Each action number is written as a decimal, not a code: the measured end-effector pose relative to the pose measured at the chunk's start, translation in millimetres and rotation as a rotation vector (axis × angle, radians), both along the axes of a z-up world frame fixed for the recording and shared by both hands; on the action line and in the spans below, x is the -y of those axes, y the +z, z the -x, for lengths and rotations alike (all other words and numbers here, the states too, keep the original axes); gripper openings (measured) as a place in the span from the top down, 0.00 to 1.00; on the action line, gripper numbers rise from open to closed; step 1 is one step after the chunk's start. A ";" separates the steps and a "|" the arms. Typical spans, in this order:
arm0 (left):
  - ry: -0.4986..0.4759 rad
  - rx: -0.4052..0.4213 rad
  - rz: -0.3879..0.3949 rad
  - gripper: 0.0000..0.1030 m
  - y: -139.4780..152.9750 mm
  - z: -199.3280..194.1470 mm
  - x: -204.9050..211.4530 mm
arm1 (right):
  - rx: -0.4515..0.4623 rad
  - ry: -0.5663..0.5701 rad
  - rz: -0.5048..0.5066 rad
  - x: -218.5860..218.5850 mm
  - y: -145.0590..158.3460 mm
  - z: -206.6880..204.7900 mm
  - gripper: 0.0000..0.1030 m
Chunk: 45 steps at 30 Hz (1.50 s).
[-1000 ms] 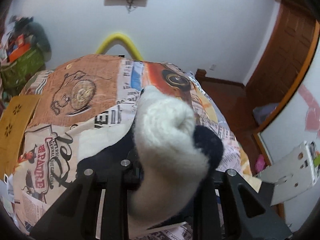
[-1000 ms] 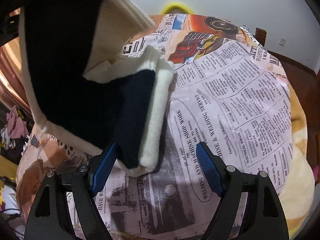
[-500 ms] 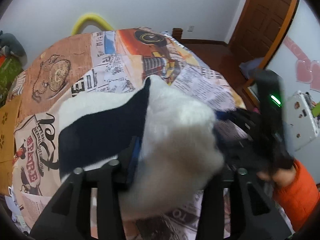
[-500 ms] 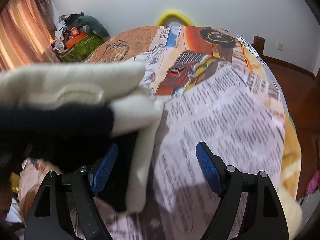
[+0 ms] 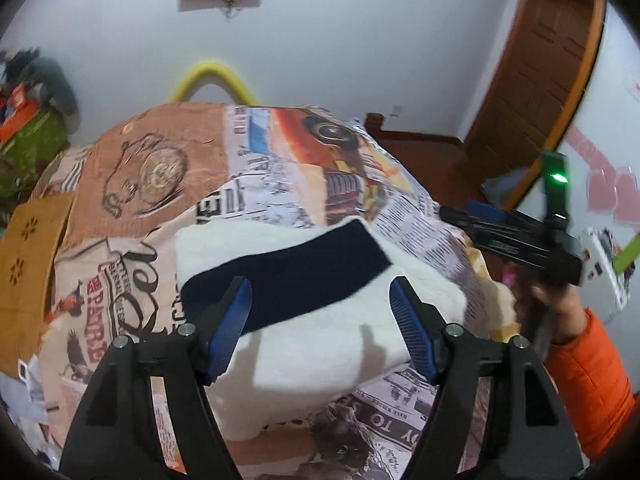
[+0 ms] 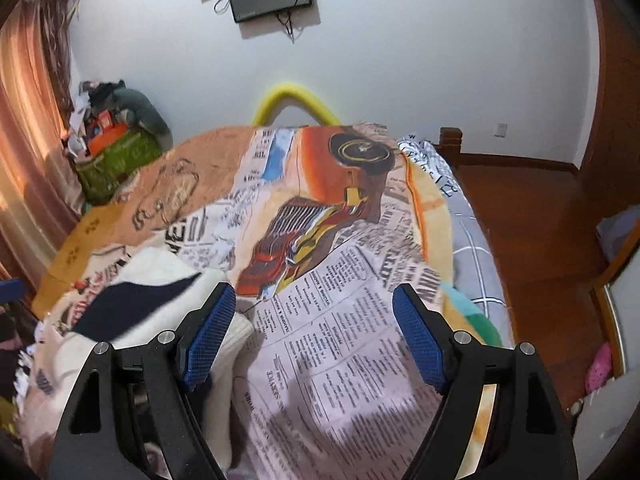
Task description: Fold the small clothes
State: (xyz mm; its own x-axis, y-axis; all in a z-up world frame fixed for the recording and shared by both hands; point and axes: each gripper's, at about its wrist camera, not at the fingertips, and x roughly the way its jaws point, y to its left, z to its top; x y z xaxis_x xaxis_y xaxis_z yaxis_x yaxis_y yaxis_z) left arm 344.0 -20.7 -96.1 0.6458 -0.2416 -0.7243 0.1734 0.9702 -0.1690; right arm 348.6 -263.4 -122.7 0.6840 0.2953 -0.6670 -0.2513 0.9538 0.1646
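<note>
Your left claw (image 5: 320, 322) is standing released, fingers spread wide just above the sweater (image 5: 320, 320), gripping nothing. The sweater, cream with a navy band, is lying in a folded bundle on the bed (image 5: 160, 168), atop the newspaper-print blanket (image 6: 340, 340). Your right claw (image 6: 316, 338) is likewise hanging released and empty over the blanket, the sweater lying just beside its left finger (image 6: 206, 334).
</note>
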 end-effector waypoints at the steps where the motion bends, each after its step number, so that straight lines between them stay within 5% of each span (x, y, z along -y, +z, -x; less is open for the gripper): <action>1: 0.007 -0.008 0.006 0.31 -3.1 -1.4 -3.3 | 0.004 0.006 -0.003 1.2 4.3 3.9 0.24; 8: -0.030 -0.173 -0.060 0.30 -68.8 -14.7 15.9 | 0.006 0.112 -0.056 -20.3 25.7 27.6 0.24; 15: -0.060 -0.134 -0.189 0.29 -94.0 3.0 39.2 | -0.042 0.207 -0.058 -63.8 5.7 39.2 0.24; 20: -0.058 -0.109 -0.150 0.29 -80.3 18.9 22.7 | -0.148 0.214 -0.017 -77.8 -39.5 39.8 0.24; 27: 0.067 -0.075 -0.104 0.29 -61.3 29.5 -32.4 | -0.241 0.206 -0.046 -65.4 -85.4 53.1 0.22; 32: 0.141 -0.086 -0.071 0.28 -58.3 26.1 -73.9 | -0.268 0.202 -0.085 -47.9 -81.4 62.2 0.22; 39: 0.155 -0.072 -0.084 0.15 -54.4 9.6 -93.7 | -0.209 0.221 -0.055 -53.5 -45.4 61.6 0.21; 45: 0.109 -0.156 0.034 0.08 -72.7 -27.0 -93.4 | -0.168 0.209 -0.088 -66.1 -36.0 38.3 0.14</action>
State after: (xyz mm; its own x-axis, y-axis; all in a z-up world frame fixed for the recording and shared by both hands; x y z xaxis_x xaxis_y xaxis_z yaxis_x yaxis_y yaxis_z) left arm 370.9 72.7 -168.8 0.5504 -0.2023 -0.8100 0.0363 0.9751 -0.2189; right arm 310.3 -197.2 -158.7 0.4839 0.4800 -0.7318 -0.4031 0.8644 0.3005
